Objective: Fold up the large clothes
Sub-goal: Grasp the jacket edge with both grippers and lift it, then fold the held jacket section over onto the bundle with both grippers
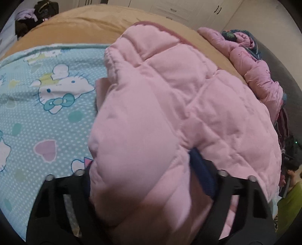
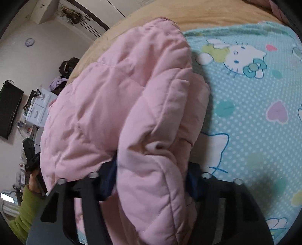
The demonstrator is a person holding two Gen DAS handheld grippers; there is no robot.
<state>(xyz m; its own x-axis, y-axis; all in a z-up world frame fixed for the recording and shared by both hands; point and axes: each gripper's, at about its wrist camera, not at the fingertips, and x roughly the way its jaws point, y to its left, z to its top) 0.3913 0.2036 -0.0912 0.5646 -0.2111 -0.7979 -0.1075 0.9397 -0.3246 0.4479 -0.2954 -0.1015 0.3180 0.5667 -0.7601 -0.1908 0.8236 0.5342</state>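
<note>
A thick fold of the pink quilted jacket (image 1: 151, 116) is bulging right against my left gripper (image 1: 149, 181), whose blue pads are pinching it from both sides, jaws partly apart around the padding. My right gripper (image 2: 151, 179) is clamping another padded fold of the jacket the same way. The jacket is lying on the cartoon-cat blanket (image 1: 47, 105), draping past that blanket's edge onto the tan bedcover (image 1: 85, 24).

A blue cartoon-cat sheet (image 1: 47, 105) lies over a tan blanket (image 1: 85, 24). Beyond it stand white cupboards (image 1: 179, 9) and a dark bag (image 1: 45, 9). The right wrist view shows a wall clock (image 2: 29, 42), a black screen (image 2: 9, 111) and a green sleeve (image 2: 24, 213).
</note>
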